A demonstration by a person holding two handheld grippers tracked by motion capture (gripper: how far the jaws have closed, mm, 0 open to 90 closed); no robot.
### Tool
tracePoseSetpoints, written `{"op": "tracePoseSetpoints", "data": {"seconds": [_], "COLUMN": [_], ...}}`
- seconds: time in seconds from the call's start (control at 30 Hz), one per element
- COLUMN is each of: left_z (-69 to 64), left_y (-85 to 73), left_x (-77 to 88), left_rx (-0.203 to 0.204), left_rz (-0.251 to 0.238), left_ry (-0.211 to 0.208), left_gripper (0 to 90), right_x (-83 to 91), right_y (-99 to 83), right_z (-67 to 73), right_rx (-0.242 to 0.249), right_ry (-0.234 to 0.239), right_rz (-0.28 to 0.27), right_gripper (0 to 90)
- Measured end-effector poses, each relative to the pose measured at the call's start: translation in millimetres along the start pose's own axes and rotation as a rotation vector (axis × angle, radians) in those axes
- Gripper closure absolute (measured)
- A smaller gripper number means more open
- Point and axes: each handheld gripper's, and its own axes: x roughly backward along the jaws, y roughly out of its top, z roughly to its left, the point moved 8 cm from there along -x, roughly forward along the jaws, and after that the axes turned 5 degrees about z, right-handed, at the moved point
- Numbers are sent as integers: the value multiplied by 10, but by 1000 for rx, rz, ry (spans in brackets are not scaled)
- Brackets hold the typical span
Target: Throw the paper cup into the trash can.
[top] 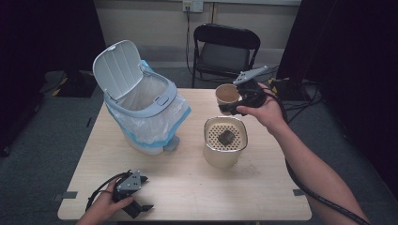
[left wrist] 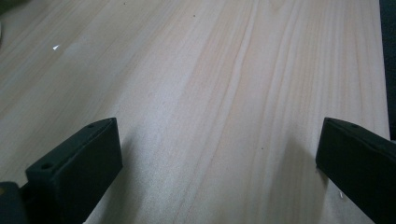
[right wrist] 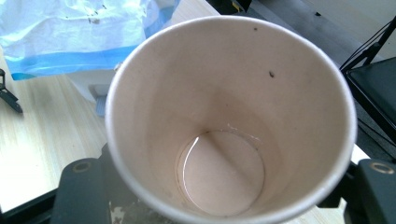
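Note:
My right gripper is shut on a paper cup, held in the air above the table's far side. In the right gripper view the paper cup tilts toward the camera with its inside pale and stained, gripped between the two black jaws. A cream container with a perforated strainer top stands just in front of it, and a dark lump lies on the strainer. My left gripper rests on the table near the front left corner, jaws open wide over bare wood.
A white bin with a blue-edged plastic liner stands at the table's back left, its lid flipped up. A black folding chair stands beyond the far edge. The bin's liner lies behind the cup.

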Motion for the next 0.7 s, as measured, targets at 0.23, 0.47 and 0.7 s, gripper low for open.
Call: {"op": "tracePoseSetpoints", "data": {"seconds": [0.23, 0.47, 0.7], "left_z": [0, 0, 0], "left_y": [0, 0, 0], "left_x": [0, 0, 0], "left_rx": [0, -2, -1], "left_rz": [0, 0, 1], "left_ry": [0, 0, 0], "left_gripper": [0, 0, 0], "right_x": [44, 87, 99], "right_y": [153, 301, 434], "right_z": [52, 98, 137], "right_rx": [26, 40, 58], "right_ry": [12, 24, 38], "right_rz": [-4, -1, 4], "right_gripper": [289, 289, 289]}}
